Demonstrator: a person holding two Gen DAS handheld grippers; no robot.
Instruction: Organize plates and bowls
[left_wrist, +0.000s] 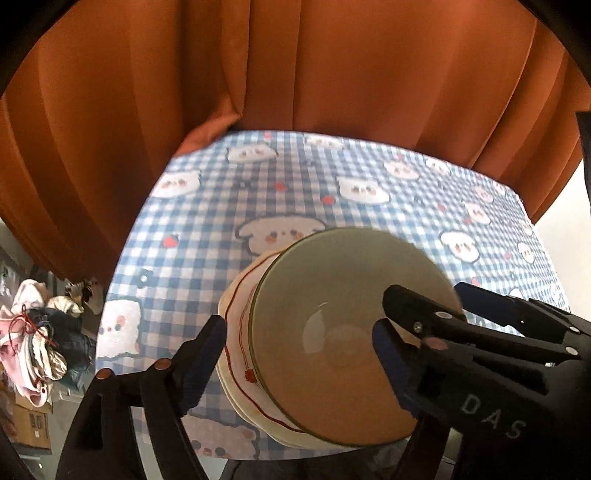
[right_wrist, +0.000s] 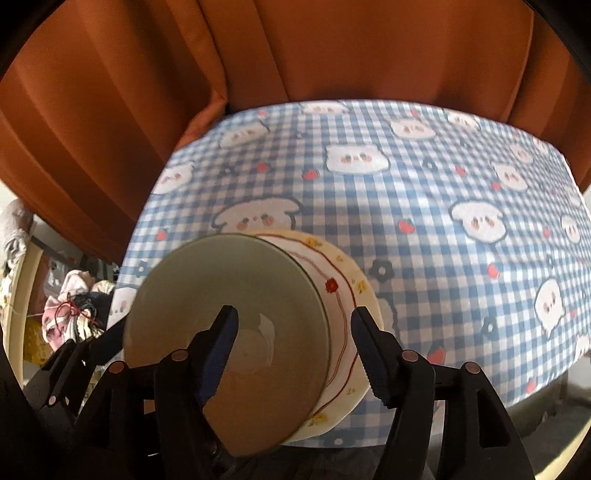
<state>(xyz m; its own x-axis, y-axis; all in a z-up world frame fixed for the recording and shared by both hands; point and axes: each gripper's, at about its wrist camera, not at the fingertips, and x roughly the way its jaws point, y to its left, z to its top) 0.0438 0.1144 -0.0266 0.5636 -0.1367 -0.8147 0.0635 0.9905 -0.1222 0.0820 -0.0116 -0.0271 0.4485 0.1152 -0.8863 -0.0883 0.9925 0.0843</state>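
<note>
An orange curtain (left_wrist: 295, 74) is hung behind the tabletop (left_wrist: 332, 192), which is covered by a blue checked cloth with white bear faces. A heap of clothes (left_wrist: 33, 332) is seen on the left, beyond the tabletop edge. Near the front edge of the tabletop, a cream plate (right_wrist: 364, 295) with little yellow flowers is laid flat. A white bowl (left_wrist: 240, 325) with a red line and a red flower is set on the plate. A green bowl (left_wrist: 332, 332) is nested in the white bowl. The left claw (left_wrist: 295, 354) is spread apart around both bowls, and nothing is clamped. The right claw (right_wrist: 291, 339) is spread apart too, with one finger (right_wrist: 221, 347) inside the green bowl and the other outside the white bowl.
</note>
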